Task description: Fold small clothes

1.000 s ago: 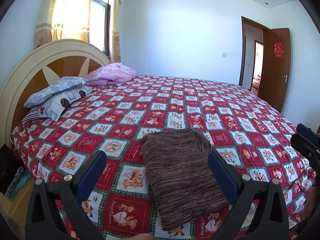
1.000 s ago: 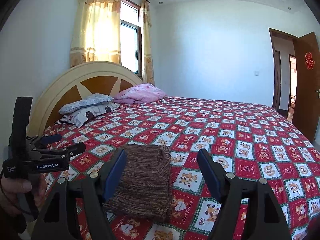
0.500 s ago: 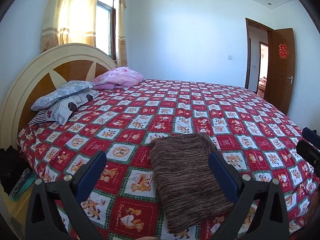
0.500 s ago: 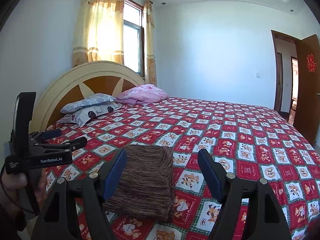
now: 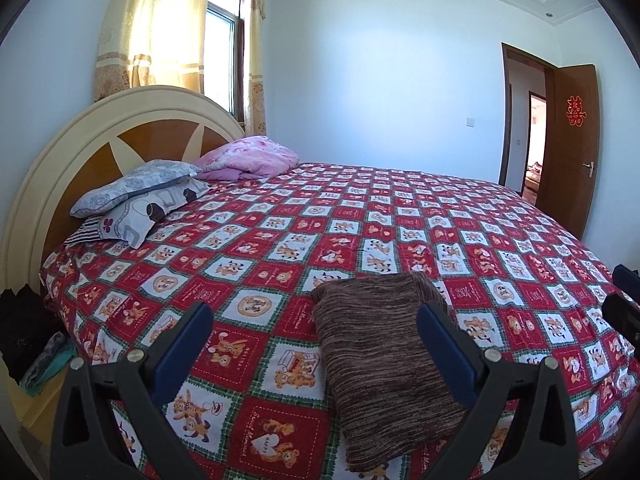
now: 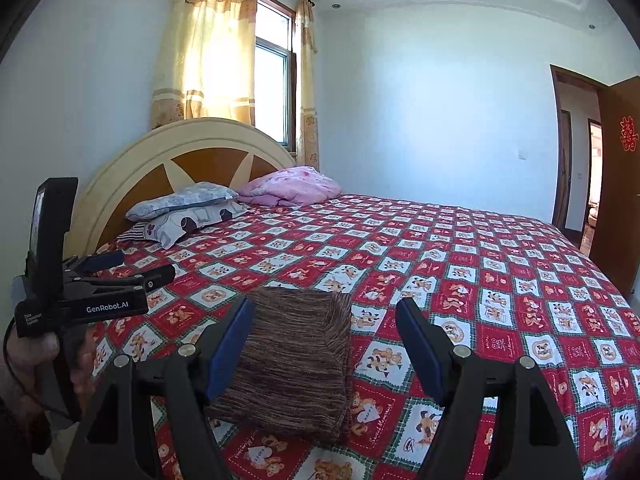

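Brown knit garment (image 5: 384, 360) folded on red bear-print bedspread (image 5: 360, 220) near the bed's near edge, left hand-held gripper (image 5: 312, 344) and right hand-held gripper (image 6: 324, 340) both spread wide, empty, above it.

Black gripper (image 5: 314, 334) frames, blue pads (image 6: 232, 334), silver screws.

Folded garment (image 5: 384, 364) on bedspread (image 5: 360, 220) near front edge, pillows (image 5: 148, 200) far left.

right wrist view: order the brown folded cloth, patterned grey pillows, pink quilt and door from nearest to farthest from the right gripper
From the right gripper:
1. Brown folded cloth, just ahead, near bed edge.
2. Patterned grey pillows, left, by headboard.
3. Pink quilt, behind the pillows.
4. Door, far right.
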`<move>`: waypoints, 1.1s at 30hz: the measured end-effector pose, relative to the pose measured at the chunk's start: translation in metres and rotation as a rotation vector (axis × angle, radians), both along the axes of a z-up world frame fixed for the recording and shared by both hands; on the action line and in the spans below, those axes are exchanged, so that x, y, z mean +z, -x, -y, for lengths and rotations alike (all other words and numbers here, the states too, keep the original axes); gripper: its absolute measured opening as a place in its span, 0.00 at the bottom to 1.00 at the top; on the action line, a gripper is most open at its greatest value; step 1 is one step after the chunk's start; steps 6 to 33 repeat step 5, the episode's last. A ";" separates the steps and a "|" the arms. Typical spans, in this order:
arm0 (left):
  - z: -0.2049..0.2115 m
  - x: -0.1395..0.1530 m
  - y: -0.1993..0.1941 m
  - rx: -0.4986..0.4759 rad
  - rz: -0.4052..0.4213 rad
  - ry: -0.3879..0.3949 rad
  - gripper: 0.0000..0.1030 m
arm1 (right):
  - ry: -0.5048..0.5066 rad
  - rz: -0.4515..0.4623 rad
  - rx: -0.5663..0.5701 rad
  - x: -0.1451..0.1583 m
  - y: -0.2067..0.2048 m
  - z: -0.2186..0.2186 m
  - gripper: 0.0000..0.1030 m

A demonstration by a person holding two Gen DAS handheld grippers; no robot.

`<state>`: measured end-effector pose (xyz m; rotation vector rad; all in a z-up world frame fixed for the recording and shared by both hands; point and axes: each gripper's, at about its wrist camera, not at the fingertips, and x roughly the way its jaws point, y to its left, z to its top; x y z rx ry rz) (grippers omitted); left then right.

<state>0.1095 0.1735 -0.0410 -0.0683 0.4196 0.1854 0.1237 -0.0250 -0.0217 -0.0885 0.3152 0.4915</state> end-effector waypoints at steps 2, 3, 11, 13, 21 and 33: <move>0.001 0.000 0.000 -0.001 0.005 -0.008 1.00 | 0.005 -0.006 0.003 -0.002 0.000 -0.002 0.73; 0.001 -0.001 0.000 -0.002 0.004 -0.006 1.00 | 0.008 -0.008 0.004 -0.003 -0.001 -0.002 0.73; 0.001 -0.001 0.000 -0.008 0.003 -0.005 1.00 | 0.010 -0.012 0.007 -0.004 -0.001 -0.003 0.73; 0.001 -0.001 0.000 -0.008 0.003 -0.005 1.00 | 0.010 -0.012 0.007 -0.004 -0.001 -0.003 0.73; 0.001 -0.001 0.000 -0.008 0.003 -0.005 1.00 | 0.010 -0.012 0.007 -0.004 -0.001 -0.003 0.73; 0.001 -0.001 0.000 -0.008 0.003 -0.005 1.00 | 0.010 -0.012 0.007 -0.004 -0.001 -0.003 0.73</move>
